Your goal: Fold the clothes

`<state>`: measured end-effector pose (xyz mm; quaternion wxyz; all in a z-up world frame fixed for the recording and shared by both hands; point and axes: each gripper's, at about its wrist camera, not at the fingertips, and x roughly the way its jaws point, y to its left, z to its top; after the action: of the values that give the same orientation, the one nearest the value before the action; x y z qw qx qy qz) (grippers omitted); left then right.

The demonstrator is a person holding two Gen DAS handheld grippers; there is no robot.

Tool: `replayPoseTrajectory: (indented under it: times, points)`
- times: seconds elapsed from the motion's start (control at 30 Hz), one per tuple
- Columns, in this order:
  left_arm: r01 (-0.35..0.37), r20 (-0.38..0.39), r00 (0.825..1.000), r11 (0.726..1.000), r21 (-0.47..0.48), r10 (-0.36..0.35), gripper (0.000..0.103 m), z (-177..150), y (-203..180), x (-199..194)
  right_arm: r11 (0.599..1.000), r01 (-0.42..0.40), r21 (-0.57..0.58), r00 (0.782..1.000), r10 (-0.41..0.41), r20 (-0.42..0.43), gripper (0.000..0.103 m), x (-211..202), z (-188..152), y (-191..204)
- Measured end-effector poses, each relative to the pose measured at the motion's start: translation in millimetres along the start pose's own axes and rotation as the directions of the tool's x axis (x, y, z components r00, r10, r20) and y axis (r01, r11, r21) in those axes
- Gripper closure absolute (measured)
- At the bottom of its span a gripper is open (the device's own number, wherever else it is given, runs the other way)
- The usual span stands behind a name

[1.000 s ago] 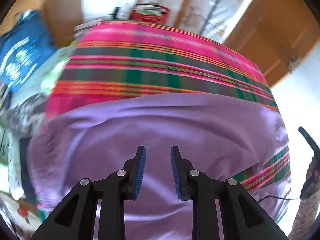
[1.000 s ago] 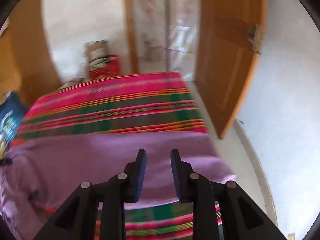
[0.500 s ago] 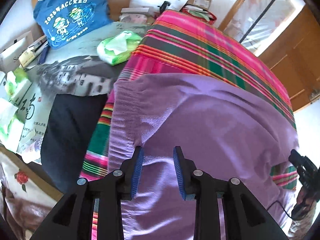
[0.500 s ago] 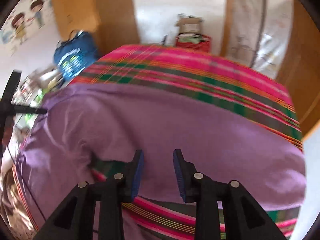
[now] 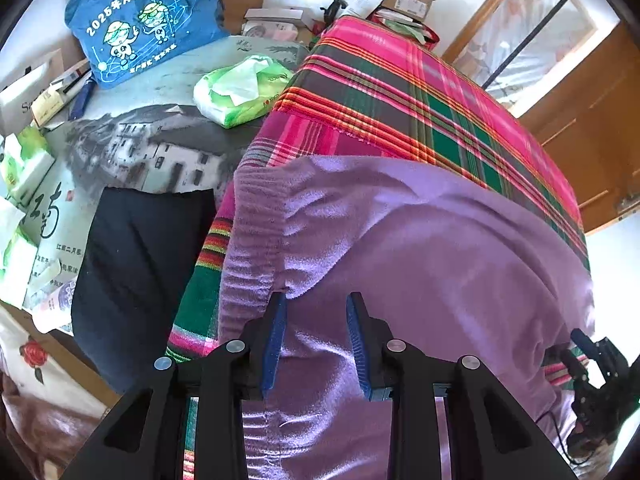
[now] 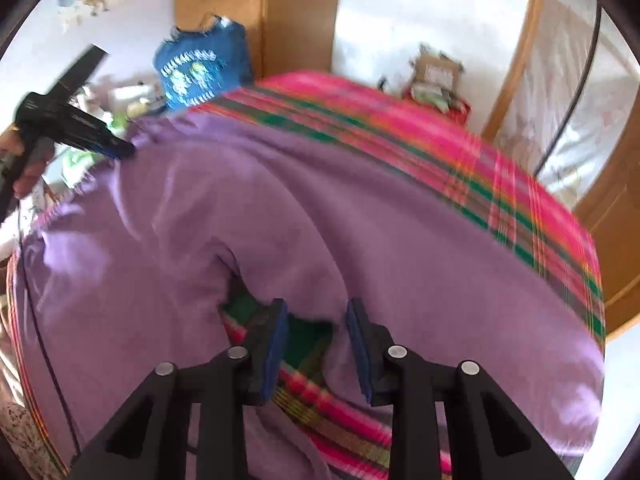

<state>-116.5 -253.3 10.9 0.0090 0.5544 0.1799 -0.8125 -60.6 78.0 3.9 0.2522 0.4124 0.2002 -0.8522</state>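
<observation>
Purple fleece trousers (image 5: 460, 264) lie spread on the plaid blanket (image 5: 440, 100). From the left wrist view, the left gripper (image 5: 316, 340) hovers with jaws parted and nothing between them, at the elastic waistband (image 5: 256, 264). From the right wrist view, the right gripper (image 6: 316, 340) is likewise parted and empty over the crotch gap between the legs. Pinching there could snag the blanket along with the fleece, dragging both.
</observation>
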Motion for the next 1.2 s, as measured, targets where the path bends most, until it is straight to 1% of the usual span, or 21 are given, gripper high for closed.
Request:
replayPoseTrajectory:
  times: [0.03,0.13,0.17,0.27,0.43,0.53,0.57,0.6,0.63,0.67,0.73,0.77,0.83,0.9,0.93,1.03,1.13,1.17,1.2]
  points:
    - [0.003,0.000,1.000,1.000,-0.001,-0.003,0.071,1.1,0.3,0.3,1.000,0.008,-0.020,1.000,-0.008,0.011,0.070,0.0,1.6,4.1]
    - [0.021,0.003,1.000,1.000,-0.021,-0.021,0.071,6.7,4.1,1.7,0.995,0.033,-0.095,0.999,-0.035,-0.016,0.069,15.4,1.6,18.0]
    - [0.028,0.003,1.000,0.999,-0.031,-0.028,0.071,8.8,5.7,2.3,0.995,0.021,-0.093,1.000,-0.023,-0.019,0.069,19.0,1.9,20.2]
    - [0.035,0.002,0.999,0.998,-0.047,-0.035,0.071,13.0,7.0,3.2,0.996,-0.025,-0.089,1.000,0.025,0.003,0.067,23.4,1.8,26.3]
    - [0.020,0.009,1.000,0.999,-0.035,-0.020,0.071,13.4,4.4,3.4,0.997,-0.042,-0.068,0.999,0.042,0.006,0.065,35.6,8.0,27.8]
    - [0.029,0.011,1.000,0.999,-0.038,-0.028,0.071,13.9,6.3,3.3,0.997,-0.055,-0.056,0.998,0.056,0.008,0.066,40.8,11.0,29.4]
    - [0.030,0.010,0.999,0.999,-0.039,-0.030,0.071,14.2,6.6,3.4,0.996,-0.066,-0.054,0.998,0.067,0.009,0.071,38.4,10.4,31.4]
    - [0.031,0.011,0.999,0.999,-0.039,-0.031,0.071,14.6,6.9,3.5,0.996,-0.078,-0.051,0.997,0.078,0.011,0.082,35.9,9.9,33.3]
    - [0.029,0.013,1.000,0.999,-0.038,-0.029,0.071,15.4,6.7,3.6,0.995,-0.089,-0.049,0.996,0.089,0.013,0.089,33.4,9.4,35.3]
    - [0.027,0.013,1.000,0.999,-0.038,-0.027,0.071,16.2,6.5,3.9,0.994,-0.100,-0.047,0.995,0.101,0.015,0.099,30.9,8.8,37.3]
    - [0.027,0.013,1.000,0.999,-0.040,-0.027,0.071,17.7,6.8,4.8,0.991,-0.129,-0.045,0.992,0.129,-0.004,0.099,29.7,9.7,41.3]
    - [0.029,0.013,1.000,0.999,-0.040,-0.028,0.071,17.9,6.9,4.8,0.986,-0.161,-0.037,0.987,0.160,-0.011,0.099,27.0,9.4,42.4]
    - [0.031,0.014,0.999,0.999,-0.040,-0.031,0.071,18.4,7.2,5.0,0.969,-0.248,-0.002,0.969,0.247,-0.017,0.099,22.2,10.6,42.4]
    - [0.038,0.017,0.999,0.998,-0.048,-0.038,0.071,19.9,8.7,5.0,0.955,-0.297,0.020,0.954,0.297,-0.024,0.099,20.7,12.8,43.6]
    - [0.039,0.018,0.999,0.998,-0.054,-0.038,0.071,21.1,9.4,5.3,0.952,-0.306,0.021,0.951,0.307,-0.032,0.099,20.5,13.9,43.7]
    - [0.035,0.017,0.999,0.998,-0.060,-0.034,0.071,25.8,9.4,7.4,0.955,-0.297,-0.004,0.953,0.296,-0.073,0.098,20.7,17.0,40.2]
    - [0.026,0.032,0.999,0.998,-0.065,-0.024,0.071,34.8,9.6,7.6,0.957,-0.288,-0.029,0.953,0.283,-0.113,0.096,20.8,20.1,36.7]
    - [0.023,0.037,0.999,0.997,-0.072,-0.021,0.071,38.7,10.8,8.7,0.958,-0.285,-0.038,0.952,0.278,-0.126,0.091,20.9,21.1,35.6]
    - [0.023,0.032,0.999,0.996,-0.081,-0.021,0.071,42.6,12.5,10.9,0.958,-0.282,-0.046,0.952,0.274,-0.139,0.088,21.0,22.2,34.4]
